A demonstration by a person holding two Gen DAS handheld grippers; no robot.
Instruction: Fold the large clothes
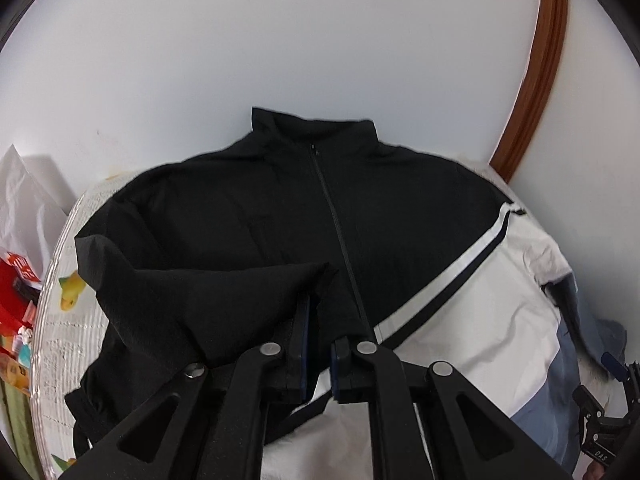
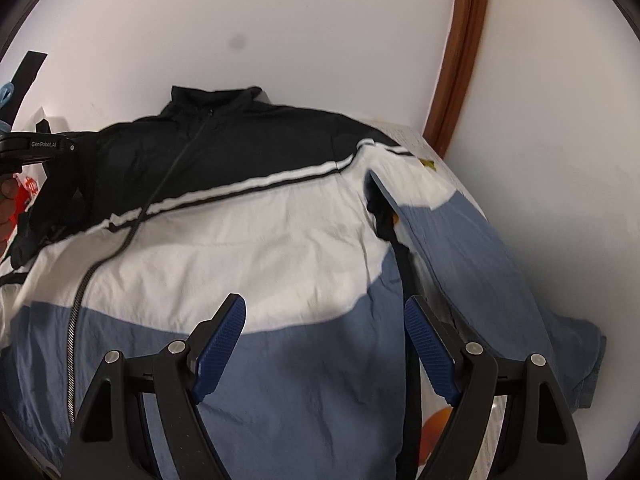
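Note:
A large zip jacket (image 1: 360,208), black on top, white in the middle and blue below, lies front up on a table; it also shows in the right wrist view (image 2: 260,232). My left gripper (image 1: 320,344) is shut on the black left sleeve (image 1: 224,292) and holds it folded across the jacket's chest, near the zip. My right gripper (image 2: 324,320) is open and empty, hovering over the blue lower front, just left of the right sleeve (image 2: 480,264), which lies spread out to the side.
The table has a patterned cloth (image 1: 60,320) and stands against a white wall (image 1: 280,40). A brown wooden frame (image 1: 536,80) runs up at the right. A white bag and red packages (image 1: 20,280) sit left of the table.

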